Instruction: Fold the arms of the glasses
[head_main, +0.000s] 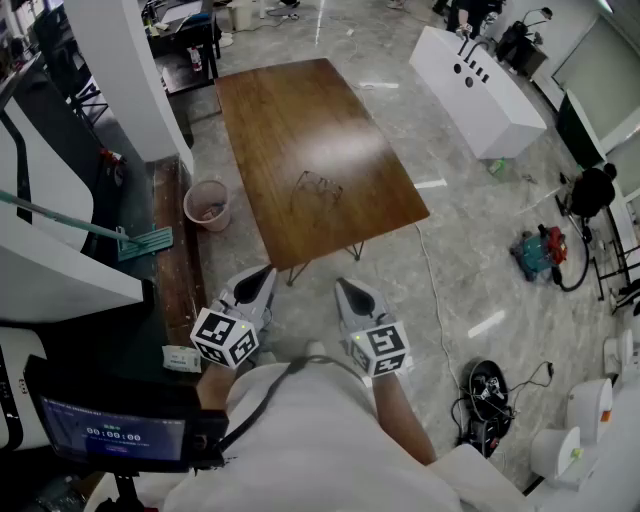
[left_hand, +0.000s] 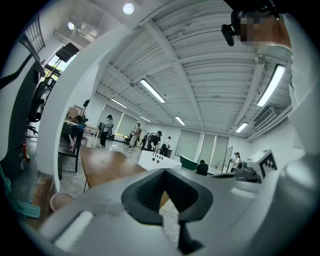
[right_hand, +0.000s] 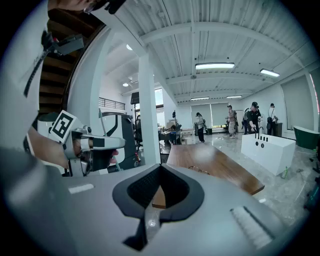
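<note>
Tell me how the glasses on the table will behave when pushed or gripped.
The glasses look thin-framed, so probably light and easily bent. The table looks glossy, so a push would likely slide them, not tip them.

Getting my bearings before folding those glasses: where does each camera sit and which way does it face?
Head view: on the person's head, steeply down at the wooden table and glasses; shows torso, left gripper, right gripper.
Left gripper view: on that gripper, along its shut jaws over the table; right gripper at right.
Right gripper view: on that gripper, along its shut jaws toward the glasses; left gripper at left.
Head and right gripper views share the glasses.
</note>
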